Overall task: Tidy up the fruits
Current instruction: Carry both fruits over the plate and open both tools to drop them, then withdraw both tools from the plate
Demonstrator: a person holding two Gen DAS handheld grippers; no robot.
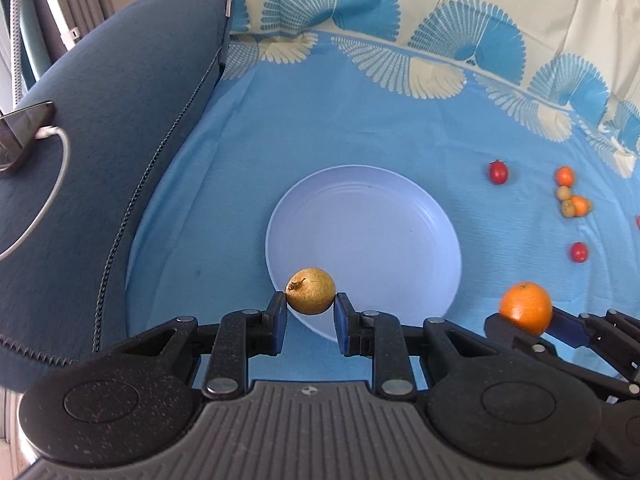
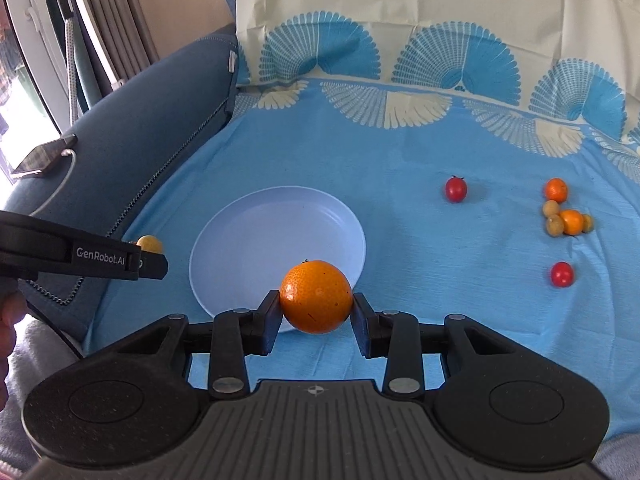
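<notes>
My left gripper (image 1: 311,300) is shut on a small yellow-brown round fruit (image 1: 311,290), held over the near rim of a pale blue plate (image 1: 380,216). In the right wrist view my right gripper (image 2: 316,304) is shut on an orange (image 2: 316,296), above the near edge of the same plate (image 2: 260,240). That orange (image 1: 526,307) and the right gripper (image 1: 528,326) also show at the lower right of the left wrist view. The left gripper (image 2: 154,260) enters the right wrist view from the left, the yellow fruit (image 2: 149,243) peeking behind it. The plate holds nothing.
On the blue patterned cloth (image 2: 400,152), right of the plate, lie two red cherry tomatoes (image 2: 456,189) (image 2: 562,274) and a cluster of small oranges and yellow-brown fruits (image 2: 566,216). A dark blue cushion (image 1: 120,120) with a phone (image 1: 24,132) and cable borders the left side.
</notes>
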